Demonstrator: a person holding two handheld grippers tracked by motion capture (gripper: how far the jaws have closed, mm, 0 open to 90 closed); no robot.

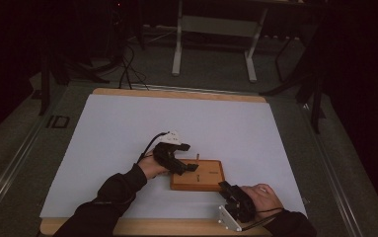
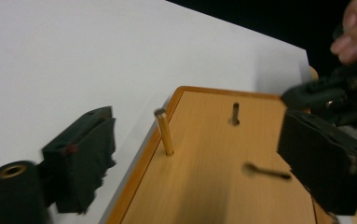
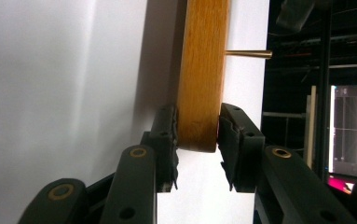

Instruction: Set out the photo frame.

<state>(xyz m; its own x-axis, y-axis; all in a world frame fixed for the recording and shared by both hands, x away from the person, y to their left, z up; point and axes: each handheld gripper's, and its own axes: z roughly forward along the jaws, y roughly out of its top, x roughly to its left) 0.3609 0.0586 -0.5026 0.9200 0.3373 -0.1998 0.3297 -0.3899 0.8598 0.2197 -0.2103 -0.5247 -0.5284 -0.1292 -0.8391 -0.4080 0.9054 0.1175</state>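
Left gripper [image 2: 195, 154] jaws wide apart over wooden board [image 2: 223, 177]; brass peg [image 2: 164, 131] upright near its edge; white tabletop [image 2: 73, 60] beyond.

A flat rectangular wooden board [image 1: 199, 175] lies on the white sheet [image 1: 127, 133] covering the tabletop, near the front edge and slightly right of centre. A thin brass-coloured peg [image 2: 164, 131] stands upright near the board's far left corner. Two dark slots mark its top face. The right gripper [image 3: 197, 140] clamps the board's near right corner.
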